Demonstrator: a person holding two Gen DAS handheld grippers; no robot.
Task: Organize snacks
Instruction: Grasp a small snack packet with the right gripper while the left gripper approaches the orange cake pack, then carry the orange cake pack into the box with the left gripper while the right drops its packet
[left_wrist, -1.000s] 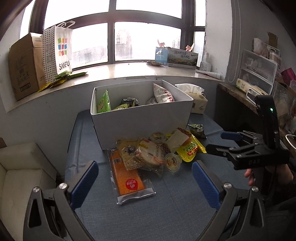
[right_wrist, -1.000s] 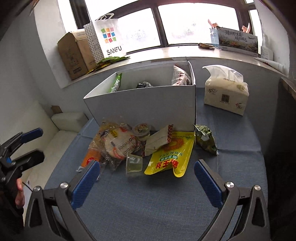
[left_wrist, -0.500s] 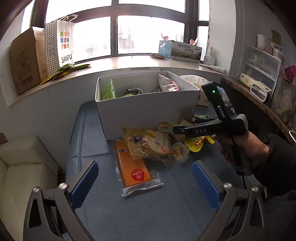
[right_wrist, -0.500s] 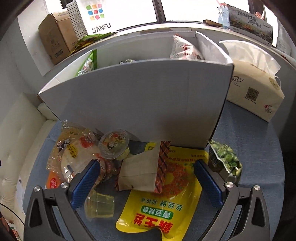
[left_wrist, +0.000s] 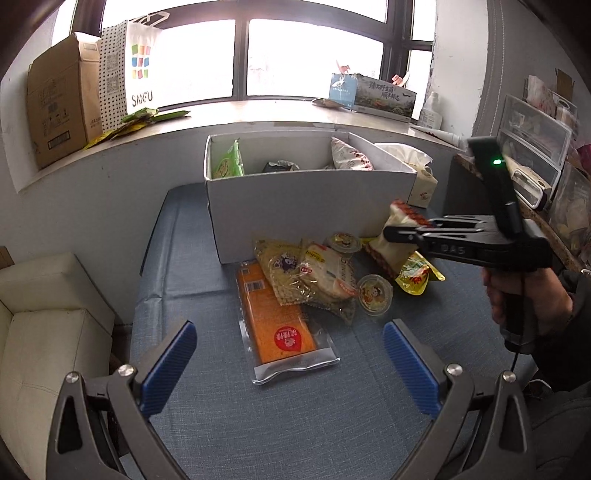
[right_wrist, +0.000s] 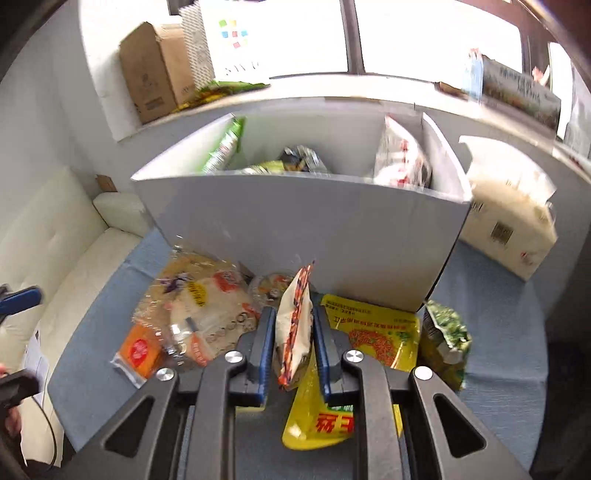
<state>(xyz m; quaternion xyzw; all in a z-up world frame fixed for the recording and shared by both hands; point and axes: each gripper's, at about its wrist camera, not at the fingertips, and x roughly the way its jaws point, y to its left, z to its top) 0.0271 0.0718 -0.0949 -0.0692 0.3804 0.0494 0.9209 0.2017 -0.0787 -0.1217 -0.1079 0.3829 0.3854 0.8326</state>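
The right gripper (right_wrist: 294, 341) has just closed its blue pads on a cream snack packet with a red-patterned edge (right_wrist: 293, 328), in front of the white cardboard box (right_wrist: 303, 229), apparently lifted clear of the yellow foil pouch (right_wrist: 373, 334), whose lower end the fingers hide. The left gripper (left_wrist: 290, 363) hangs wide open, holding nothing
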